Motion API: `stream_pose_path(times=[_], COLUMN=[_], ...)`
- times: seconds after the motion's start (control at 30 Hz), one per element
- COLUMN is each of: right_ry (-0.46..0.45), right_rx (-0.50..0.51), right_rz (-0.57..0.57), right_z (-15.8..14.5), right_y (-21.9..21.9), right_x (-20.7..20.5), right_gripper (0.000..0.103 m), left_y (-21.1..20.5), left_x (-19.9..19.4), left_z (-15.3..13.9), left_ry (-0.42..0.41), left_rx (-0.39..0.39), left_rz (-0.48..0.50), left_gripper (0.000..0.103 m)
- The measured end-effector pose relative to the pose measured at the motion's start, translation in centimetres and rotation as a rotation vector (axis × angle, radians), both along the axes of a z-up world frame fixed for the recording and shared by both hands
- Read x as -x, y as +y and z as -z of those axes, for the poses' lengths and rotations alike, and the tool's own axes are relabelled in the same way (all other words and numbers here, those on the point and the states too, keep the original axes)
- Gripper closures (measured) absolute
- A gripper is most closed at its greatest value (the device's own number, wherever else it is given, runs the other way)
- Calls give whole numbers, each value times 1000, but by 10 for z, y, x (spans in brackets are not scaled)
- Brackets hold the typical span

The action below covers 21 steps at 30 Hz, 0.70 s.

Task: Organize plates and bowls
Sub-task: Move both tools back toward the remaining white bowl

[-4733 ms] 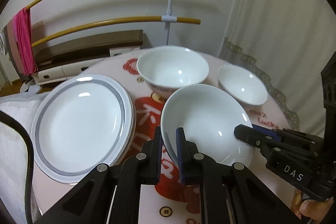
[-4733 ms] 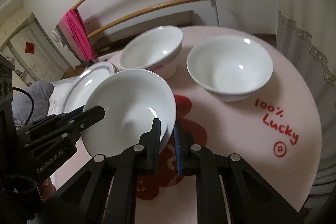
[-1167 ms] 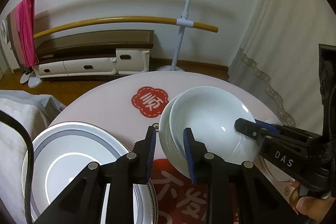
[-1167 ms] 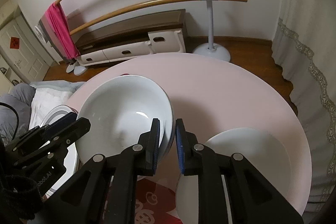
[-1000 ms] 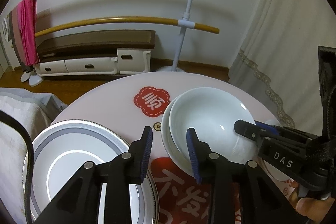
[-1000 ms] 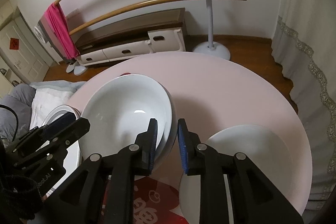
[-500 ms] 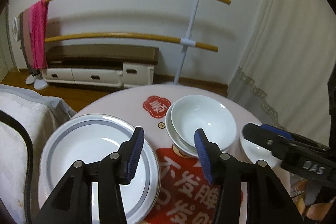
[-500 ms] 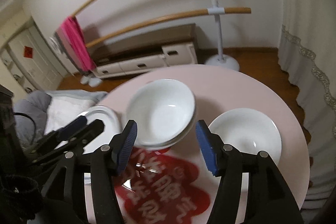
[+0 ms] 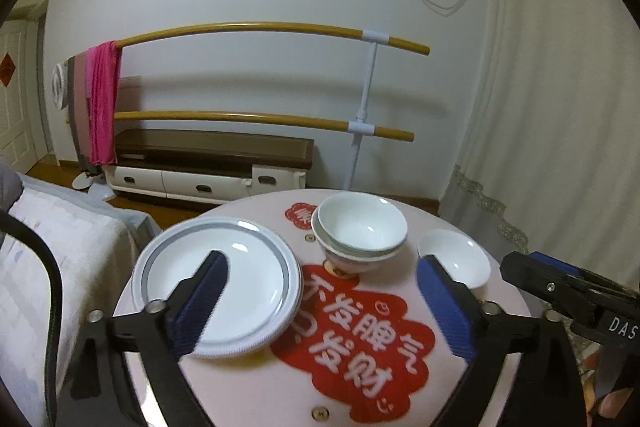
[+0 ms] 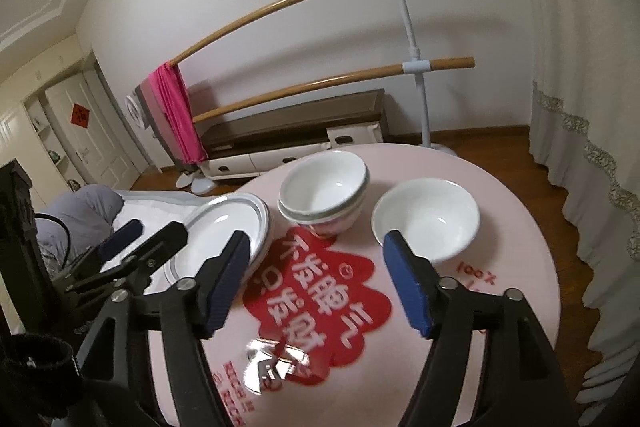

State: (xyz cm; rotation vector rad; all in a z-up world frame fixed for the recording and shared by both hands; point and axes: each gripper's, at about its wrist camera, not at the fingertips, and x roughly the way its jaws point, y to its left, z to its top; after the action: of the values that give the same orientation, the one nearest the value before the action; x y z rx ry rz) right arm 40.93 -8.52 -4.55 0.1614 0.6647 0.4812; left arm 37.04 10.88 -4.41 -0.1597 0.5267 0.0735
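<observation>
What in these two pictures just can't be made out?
- Grey-rimmed plates: how many are stacked; left tongs cover the near rim, left view.
- Nested bowls: count unclear, only rims show, right view.
- Red lettering: blurred by glare, right view.

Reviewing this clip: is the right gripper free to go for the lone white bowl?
Probably yes. The right gripper holds nothing, its jaws opening, and the lone bowl sits just ahead of its right finger, apart from the stacked bowls, nothing between.
</observation>
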Motion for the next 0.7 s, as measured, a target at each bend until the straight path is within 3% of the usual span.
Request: stream_pose_path(times=[0.3,0.7], right_ry=[-1,15], right_rx=[27,55], right_rz=[-11,53], right_z=[12,23], right_y=[-25,-64], right_x=[21,8], right_gripper=[29,28], left_y=[-35,-70], left_x=[40,16], left_z=[14,1], left_ry=[11,50], left_rx=[-4,-3], left_rz=[-87,-29], left_gripper=[1,1])
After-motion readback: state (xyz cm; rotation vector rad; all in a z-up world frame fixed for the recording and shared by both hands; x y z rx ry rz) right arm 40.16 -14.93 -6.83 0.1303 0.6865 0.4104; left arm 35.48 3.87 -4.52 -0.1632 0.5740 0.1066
